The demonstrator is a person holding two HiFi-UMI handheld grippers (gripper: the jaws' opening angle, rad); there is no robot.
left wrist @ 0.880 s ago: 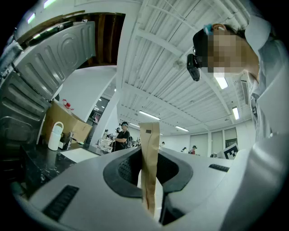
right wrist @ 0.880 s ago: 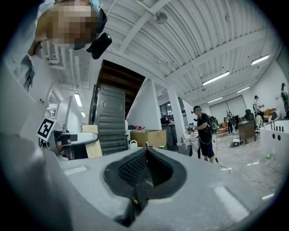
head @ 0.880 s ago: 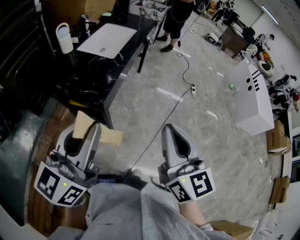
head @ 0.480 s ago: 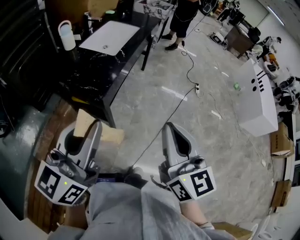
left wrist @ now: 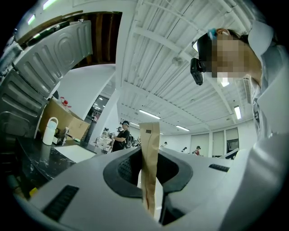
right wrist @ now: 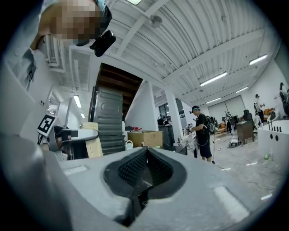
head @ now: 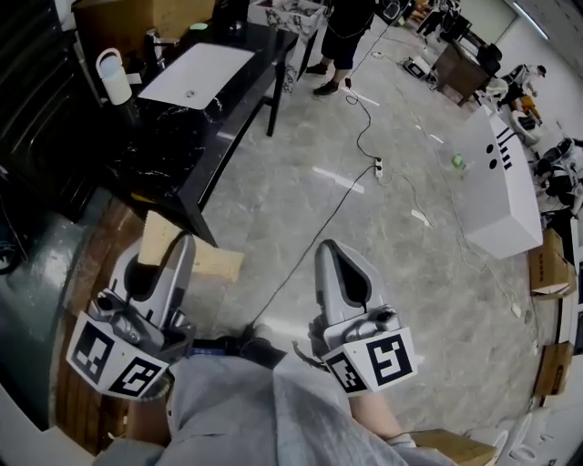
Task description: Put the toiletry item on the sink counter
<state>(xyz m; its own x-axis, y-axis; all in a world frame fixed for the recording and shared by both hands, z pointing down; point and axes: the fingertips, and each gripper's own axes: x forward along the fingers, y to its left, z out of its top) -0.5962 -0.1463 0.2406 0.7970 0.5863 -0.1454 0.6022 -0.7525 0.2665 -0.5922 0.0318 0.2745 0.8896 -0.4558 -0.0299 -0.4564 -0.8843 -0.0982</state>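
Observation:
My left gripper (head: 176,244) is shut on a flat tan packet (head: 202,262), the toiletry item, which sticks up edge-on between the jaws (left wrist: 149,140). The black sink counter (head: 159,150) with its white basin (head: 196,75) stands ahead and to the left, well away from the packet. My right gripper (head: 330,252) hangs beside the left one over the grey floor. Its jaws are shut with nothing in them (right wrist: 145,154). In the right gripper view the left gripper (right wrist: 67,134) and the packet (right wrist: 93,140) show at the left.
A white jug (head: 113,76) stands on the counter's far left end. A cardboard box (head: 146,16) sits behind the basin. A person (head: 344,41) stands past the counter. A cable (head: 360,136) runs across the floor; a white cabinet (head: 496,196) is at the right.
The head view has swung a little, so the counter and jug sit slightly further left. Both grippers keep the same pose, and the left still holds the packet.

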